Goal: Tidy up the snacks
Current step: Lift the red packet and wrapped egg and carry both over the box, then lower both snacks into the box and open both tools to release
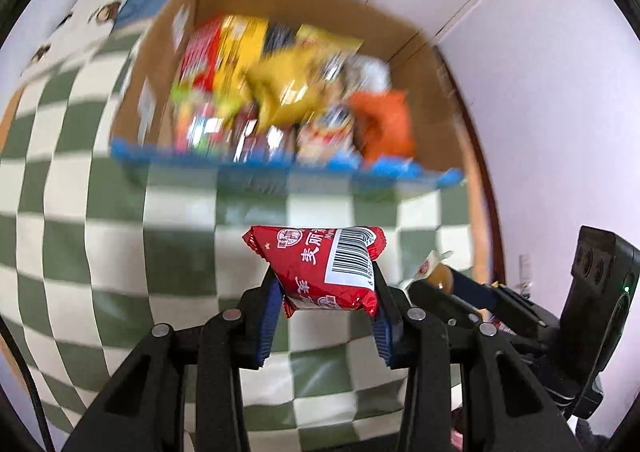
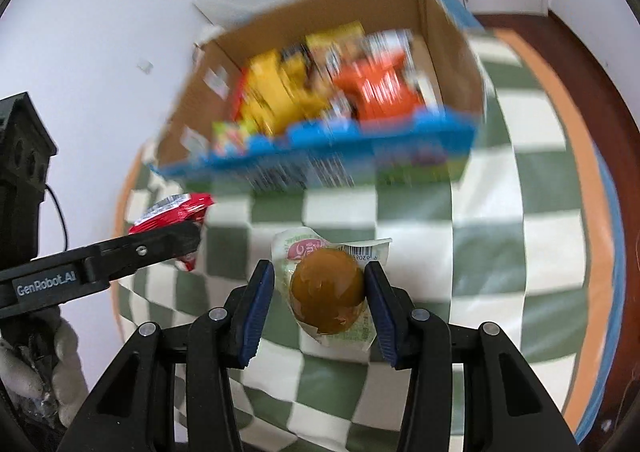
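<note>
Left hand-held gripper [image 1: 326,294] is clamped on a red snack packet [image 1: 330,268], pads pressing both sides, packet lifted clear of the checkered tabletop [image 1: 120,252]. And the right hand-held gripper [image 2: 320,292] has its own load: a clear-wrapped brown egg-shaped snack [image 2: 328,290] sits between the blue pads, though the left pad looks just apart from it, so how firm the hold is I can't say. Ahead, the cardboard box [image 1: 420,63] is already well stocked with yellow, red and orange packs, all blurred. By the look of it, most of the sorting is done; these two items are not yet in the box.
</note>
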A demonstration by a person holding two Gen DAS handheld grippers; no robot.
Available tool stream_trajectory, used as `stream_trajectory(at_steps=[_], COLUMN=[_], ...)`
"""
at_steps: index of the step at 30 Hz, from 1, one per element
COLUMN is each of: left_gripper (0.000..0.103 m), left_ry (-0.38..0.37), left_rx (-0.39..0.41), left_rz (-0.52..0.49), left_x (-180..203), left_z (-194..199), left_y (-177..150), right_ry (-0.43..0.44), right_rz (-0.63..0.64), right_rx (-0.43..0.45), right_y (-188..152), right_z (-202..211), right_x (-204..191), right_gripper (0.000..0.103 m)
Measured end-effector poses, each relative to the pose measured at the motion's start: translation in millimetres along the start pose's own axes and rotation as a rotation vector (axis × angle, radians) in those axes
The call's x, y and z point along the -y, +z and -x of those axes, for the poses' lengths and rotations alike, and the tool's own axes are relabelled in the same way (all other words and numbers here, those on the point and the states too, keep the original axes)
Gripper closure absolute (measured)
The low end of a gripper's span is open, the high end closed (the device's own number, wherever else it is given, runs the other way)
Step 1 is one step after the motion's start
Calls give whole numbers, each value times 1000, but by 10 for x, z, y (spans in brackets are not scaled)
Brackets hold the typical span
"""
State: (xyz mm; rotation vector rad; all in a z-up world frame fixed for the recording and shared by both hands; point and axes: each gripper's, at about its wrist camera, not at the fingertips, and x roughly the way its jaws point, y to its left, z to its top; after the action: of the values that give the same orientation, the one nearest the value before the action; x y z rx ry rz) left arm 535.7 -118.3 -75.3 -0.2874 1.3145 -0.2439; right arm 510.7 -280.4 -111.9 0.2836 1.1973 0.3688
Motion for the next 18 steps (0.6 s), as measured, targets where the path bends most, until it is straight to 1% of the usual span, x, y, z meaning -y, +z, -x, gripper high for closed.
stream_trajectory(at_steps=[1, 4, 6, 7, 8, 9, 10, 12, 14, 16, 18], left_gripper=[66, 66, 66, 66, 66, 66, 66, 66, 66, 66, 66], left_ry=[-13, -17, -21, -16, 2, 12, 27, 53, 81, 92, 119], left_rx=[19, 53, 62, 66, 71, 73, 73, 67, 49, 28, 3], left_rz=[-8, -21, -26, -31, -42, -46, -50, -56, -53, -39, -25], left_x=[40, 105, 102, 84, 82, 79, 65, 29, -35, -105, -193], left_z=[72, 153, 166, 173, 147, 130, 86, 6, -134, -266, -418], left_y=[109, 410, 641, 742, 913, 1006, 1180, 1413, 1705, 1907, 2120], right_ry=[12, 29, 20, 8, 2, -5, -27, -70, -110, -148, -174], right_rz=[7, 21, 35, 46, 49, 55, 70, 93, 100, 96, 84], right_rx=[24, 77, 113, 129, 147, 158, 170, 180, 175, 154, 133], right_y=[110, 449, 676, 808, 949, 1095, 1259, 1507, 1761, 2013, 2183], right_z=[96, 217, 274, 303, 322, 291, 262, 106, -29, -217, -361], right_x=[-39, -148, -180, -175, -166, -177, -177, -191, -149, -71, 3], right_gripper=[54, 54, 54, 54, 54, 54, 54, 54, 54, 54, 54])
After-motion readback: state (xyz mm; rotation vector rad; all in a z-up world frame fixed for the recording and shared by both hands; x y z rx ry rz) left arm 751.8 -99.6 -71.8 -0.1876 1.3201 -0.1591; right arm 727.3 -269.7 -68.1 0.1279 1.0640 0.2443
